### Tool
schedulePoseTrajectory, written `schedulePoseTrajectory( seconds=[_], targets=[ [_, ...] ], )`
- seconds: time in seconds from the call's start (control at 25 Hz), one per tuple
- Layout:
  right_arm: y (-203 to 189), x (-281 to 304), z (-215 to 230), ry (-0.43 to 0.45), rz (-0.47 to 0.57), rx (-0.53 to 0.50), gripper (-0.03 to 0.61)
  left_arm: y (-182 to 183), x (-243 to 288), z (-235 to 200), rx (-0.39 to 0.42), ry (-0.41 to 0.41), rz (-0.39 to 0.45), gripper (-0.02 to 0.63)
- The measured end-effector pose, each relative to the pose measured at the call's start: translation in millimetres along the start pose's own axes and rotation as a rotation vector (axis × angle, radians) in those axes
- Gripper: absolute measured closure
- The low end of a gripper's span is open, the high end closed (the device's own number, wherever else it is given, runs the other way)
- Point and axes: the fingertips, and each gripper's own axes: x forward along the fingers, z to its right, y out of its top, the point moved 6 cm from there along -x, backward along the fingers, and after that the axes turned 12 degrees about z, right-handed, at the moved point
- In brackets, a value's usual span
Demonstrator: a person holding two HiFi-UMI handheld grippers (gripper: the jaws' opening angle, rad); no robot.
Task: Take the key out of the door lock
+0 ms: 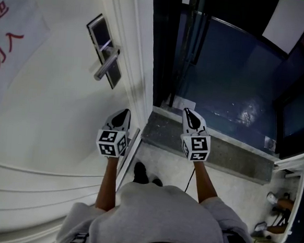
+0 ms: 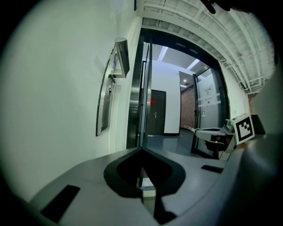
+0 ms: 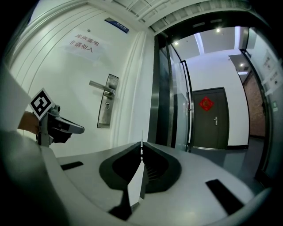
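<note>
Left gripper [image 1: 123, 114] closed, empty, before the white door [image 1: 48, 110], just inside its free edge. Right gripper [image 1: 190, 114] closed on the key [image 3: 141, 141], a thin blade seen edge-on at the tips, over the stone threshold [image 1: 218, 150]. Lock plate [image 1: 104, 49] and lever handle [image 1: 107, 64] well apart from both. Open doorway to the right, blue floor [image 1: 222, 92] beyond.
</note>
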Motion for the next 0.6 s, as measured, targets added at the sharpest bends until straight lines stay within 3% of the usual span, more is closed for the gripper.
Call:
schedulePoseTrajectory(
  seconds=[0.6],
  targets=[
    [-4, 8, -11, 0.026, -0.016, -0.013, 0.549, -6, -3, -7, -0.011, 0.008, -0.008, 0.595]
  ],
)
